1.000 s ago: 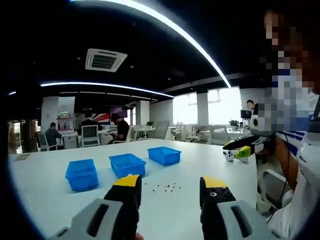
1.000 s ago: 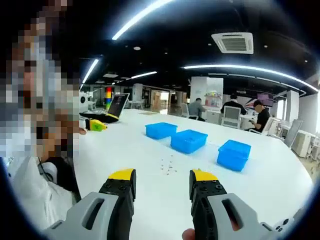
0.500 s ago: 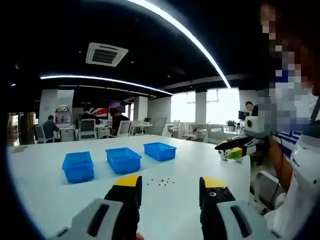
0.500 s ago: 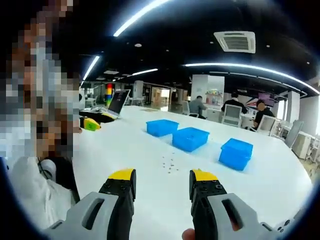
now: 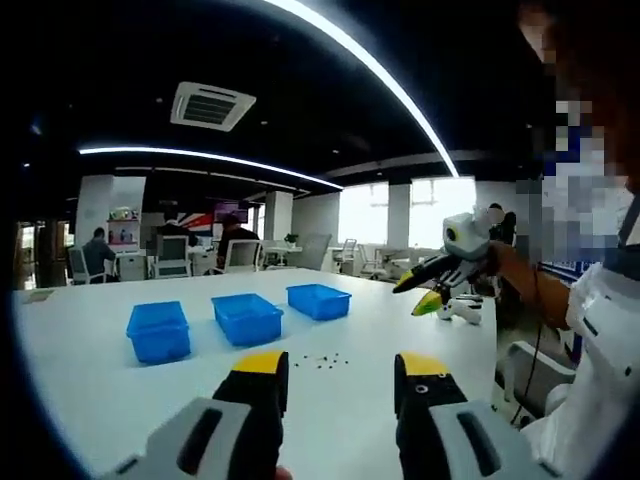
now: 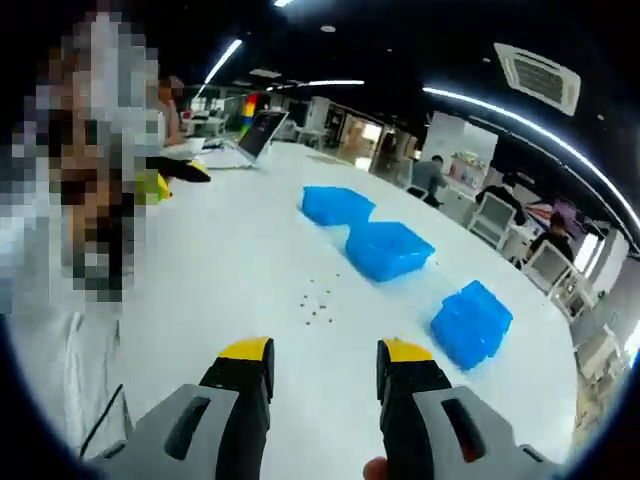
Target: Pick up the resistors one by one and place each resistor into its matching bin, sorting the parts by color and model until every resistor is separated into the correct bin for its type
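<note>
With both my right gripper (image 6: 315, 352) and left gripper (image 5: 332, 362) spread and empty above the table (image 6: 230, 250), I judged the tiny scattered resistors (image 6: 316, 303) could easily slip or land in the wrong blue bin (image 6: 385, 251).

The right gripper (image 5: 432, 287) has lifted off the table (image 5: 400, 330) — tilted downward.

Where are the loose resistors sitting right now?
In the left gripper view the resistors lie scattered on the white table, just this side of the middle blue bin and ahead of the open jaws.

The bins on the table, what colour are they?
Bright blue, all three bins; the right gripper view shows them best.
</note>
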Demonstrator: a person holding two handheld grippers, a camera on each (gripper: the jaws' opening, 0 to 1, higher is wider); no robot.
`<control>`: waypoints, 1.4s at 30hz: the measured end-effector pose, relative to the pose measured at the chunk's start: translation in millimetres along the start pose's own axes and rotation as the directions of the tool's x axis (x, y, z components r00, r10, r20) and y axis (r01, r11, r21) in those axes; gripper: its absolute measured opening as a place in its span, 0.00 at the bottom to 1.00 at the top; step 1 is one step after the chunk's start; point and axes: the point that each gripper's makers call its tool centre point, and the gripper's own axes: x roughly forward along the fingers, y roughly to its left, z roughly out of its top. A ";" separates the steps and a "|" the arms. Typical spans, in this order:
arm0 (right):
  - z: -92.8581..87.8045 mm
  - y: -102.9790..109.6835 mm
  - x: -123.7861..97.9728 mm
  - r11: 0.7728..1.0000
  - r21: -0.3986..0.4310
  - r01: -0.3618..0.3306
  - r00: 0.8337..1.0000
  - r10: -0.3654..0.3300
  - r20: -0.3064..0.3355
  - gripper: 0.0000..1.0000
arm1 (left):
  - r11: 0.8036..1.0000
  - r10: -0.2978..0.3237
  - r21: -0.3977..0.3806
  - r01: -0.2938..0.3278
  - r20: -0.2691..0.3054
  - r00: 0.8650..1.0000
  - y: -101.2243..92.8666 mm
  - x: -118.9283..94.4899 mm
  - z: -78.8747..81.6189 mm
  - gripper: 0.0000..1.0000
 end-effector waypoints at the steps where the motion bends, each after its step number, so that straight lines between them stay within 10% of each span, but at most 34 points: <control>1: -0.6 -0.4 6.1 0.999 -0.037 -0.035 0.999 0.033 -0.042 0.42 | 1.000 -0.002 0.000 0.002 -0.002 1.000 -0.6 -0.8 0.2 0.44; 13: 14.0 25.8 63.9 0.871 -0.284 -0.401 0.898 0.313 -0.310 0.35 | 0.999 -0.046 -0.010 0.045 -0.028 0.999 -10.2 -3.3 -8.5 0.44; 24: -1.8 22.7 99.1 0.736 -0.403 -0.544 0.811 0.338 -0.478 0.28 | 0.985 -0.171 -0.036 0.170 -0.030 0.985 -31.4 -7.7 -8.8 0.45; 30: -21.0 32.6 109.1 0.590 -0.440 -0.677 0.713 0.376 -0.592 0.24 | 0.986 -0.164 -0.033 0.163 -0.046 0.985 -29.2 -4.4 -14.9 0.44; 42: -21.4 36.3 126.8 0.495 -0.453 -0.742 0.656 0.396 -0.642 0.16 | 0.987 -0.161 -0.032 0.159 -0.043 0.986 -24.7 -7.5 -16.2 0.41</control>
